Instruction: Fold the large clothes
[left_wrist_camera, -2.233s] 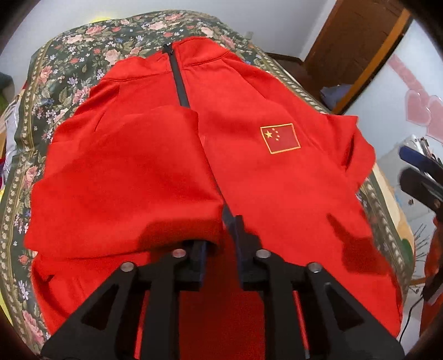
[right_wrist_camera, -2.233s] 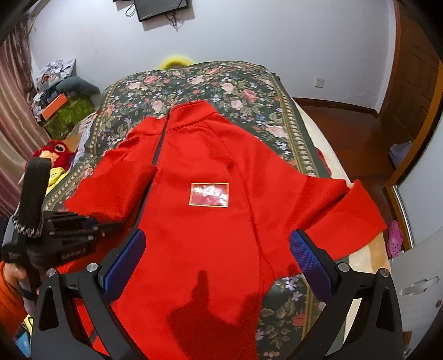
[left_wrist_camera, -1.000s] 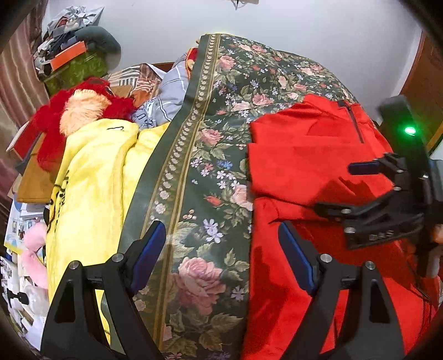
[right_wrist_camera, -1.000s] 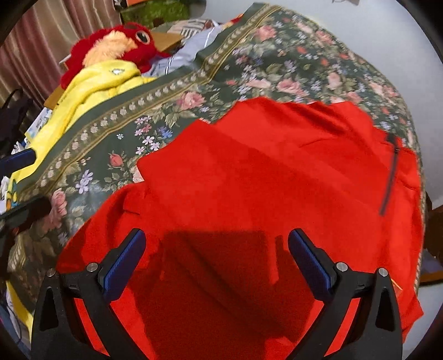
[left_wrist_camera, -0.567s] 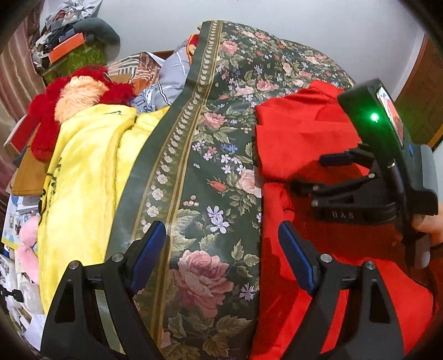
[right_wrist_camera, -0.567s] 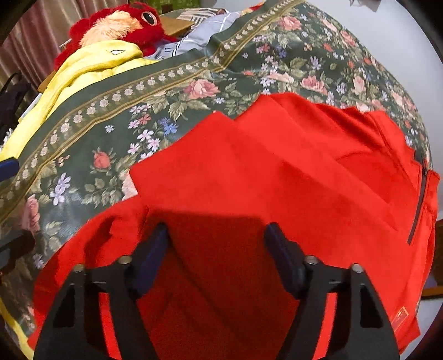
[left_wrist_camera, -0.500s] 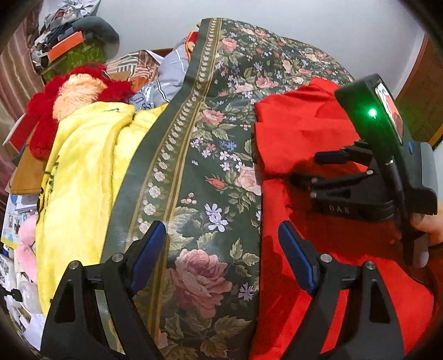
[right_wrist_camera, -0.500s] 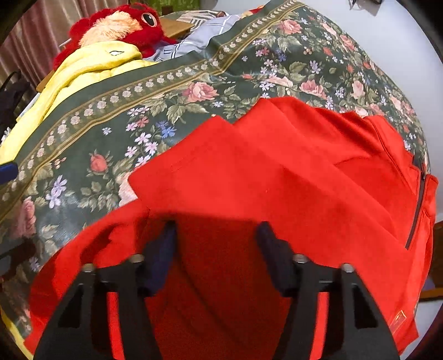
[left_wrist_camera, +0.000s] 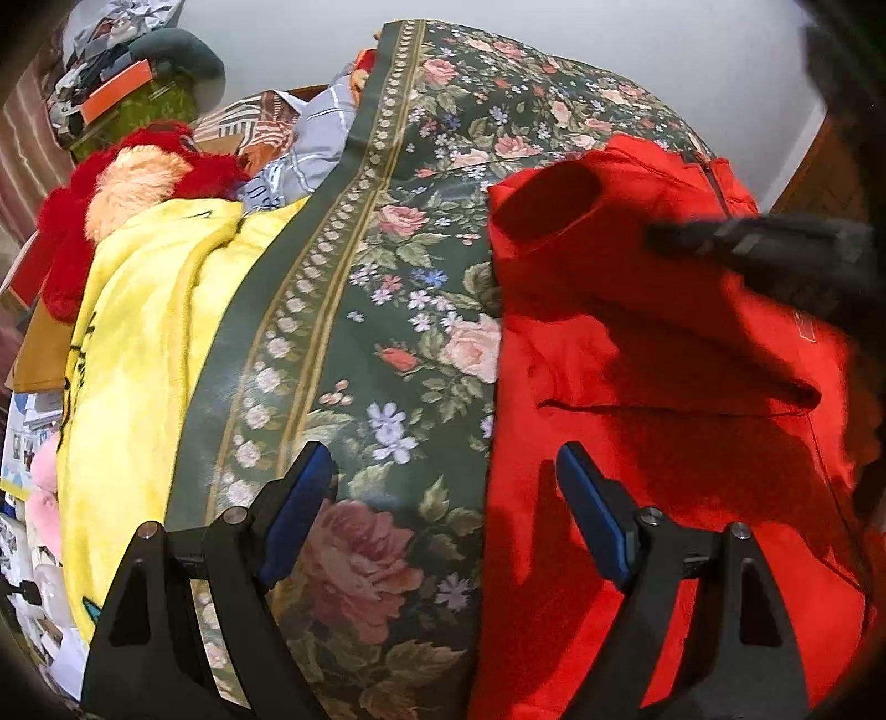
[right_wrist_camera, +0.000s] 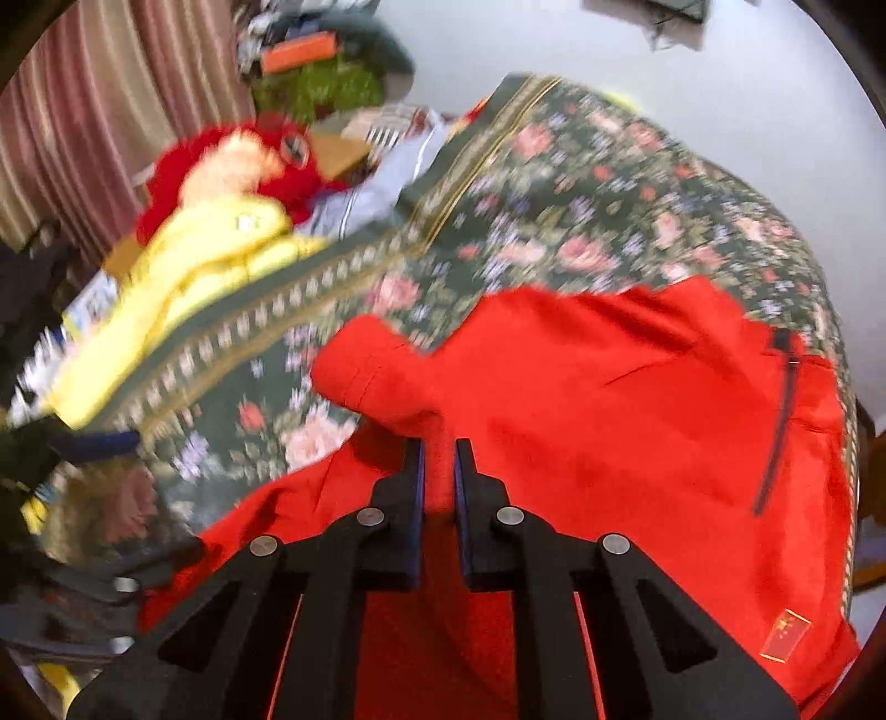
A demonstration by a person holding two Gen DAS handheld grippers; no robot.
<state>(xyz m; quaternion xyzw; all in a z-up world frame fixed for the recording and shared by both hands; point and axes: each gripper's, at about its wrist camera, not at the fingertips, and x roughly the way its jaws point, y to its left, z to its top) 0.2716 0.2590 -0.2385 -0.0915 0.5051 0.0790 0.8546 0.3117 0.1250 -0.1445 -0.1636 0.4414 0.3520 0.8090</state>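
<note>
A red zip jacket (left_wrist_camera: 664, 443) lies on a floral bedspread (left_wrist_camera: 387, 332), front up, with one sleeve folded across its chest. My right gripper (right_wrist_camera: 439, 459) is shut on the folded red sleeve (right_wrist_camera: 382, 382) and lifts its cuff off the bed; the jacket (right_wrist_camera: 609, 415) fills that view. The right gripper also shows blurred at the right edge of the left wrist view (left_wrist_camera: 764, 243). My left gripper (left_wrist_camera: 443, 487) is open and empty, low over the jacket's left edge. One finger (left_wrist_camera: 592, 509) is over red cloth, the other over the bedspread.
A yellow blanket (left_wrist_camera: 138, 343) and a red plush toy (left_wrist_camera: 127, 183) lie left of the bedspread. Clutter and striped cloth (left_wrist_camera: 277, 144) sit behind them. A curtain (right_wrist_camera: 111, 111) hangs at the far left. The white wall (left_wrist_camera: 609, 33) is behind the bed.
My right gripper has closed on the folded sleeve and raised it. The left gripper has stayed open and dipped slightly toward the jacket's edge.
</note>
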